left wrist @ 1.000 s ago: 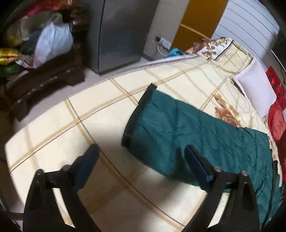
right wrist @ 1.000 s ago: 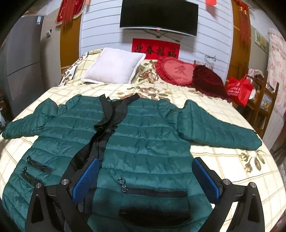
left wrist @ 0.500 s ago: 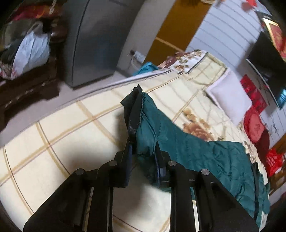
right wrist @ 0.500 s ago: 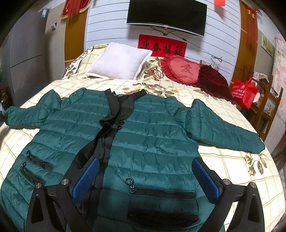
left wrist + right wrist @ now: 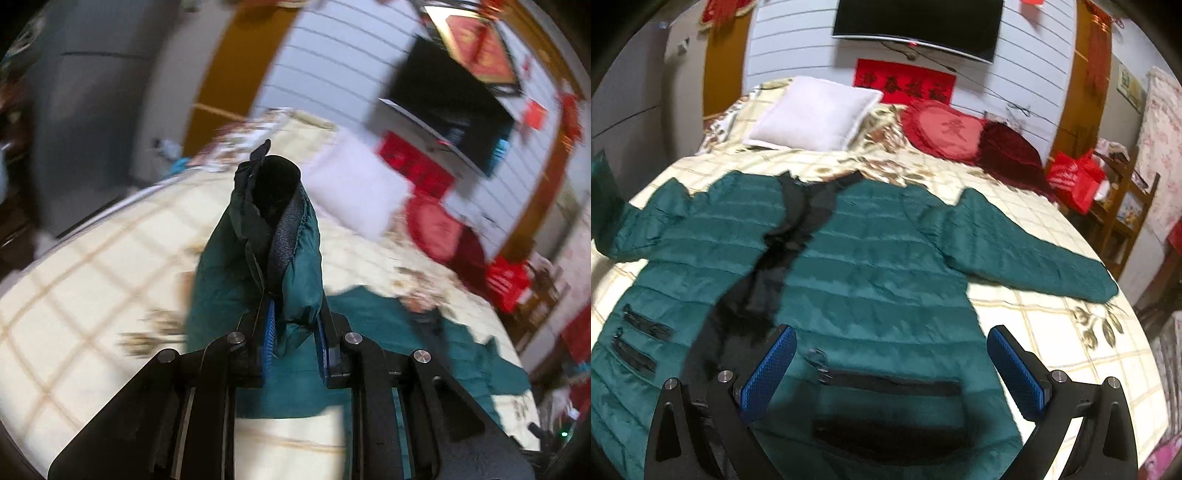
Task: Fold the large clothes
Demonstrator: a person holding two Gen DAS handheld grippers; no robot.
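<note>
A dark green quilted jacket (image 5: 871,266) lies face up on the bed, front open with black lining showing, sleeves spread. My left gripper (image 5: 294,343) is shut on the jacket's sleeve (image 5: 284,251) near its black cuff and holds it raised above the bed; the lifted sleeve shows at the far left of the right wrist view (image 5: 604,184). My right gripper (image 5: 892,363) is open and empty, hovering over the jacket's lower right front near a pocket zip (image 5: 886,386). The other sleeve (image 5: 1034,254) lies flat to the right.
The bed has a cream checked floral cover (image 5: 1052,332). A white pillow (image 5: 816,114) and red cushions (image 5: 964,133) lie at the head. A TV (image 5: 916,22) hangs on the wall. A red bag (image 5: 1078,177) sits on wooden shelving at right. A grey cabinet (image 5: 92,92) stands left.
My left gripper closed on the sleeve end and has lifted it up and swung toward the jacket body. My right gripper stayed open, drifting slightly over the jacket's lower front.
</note>
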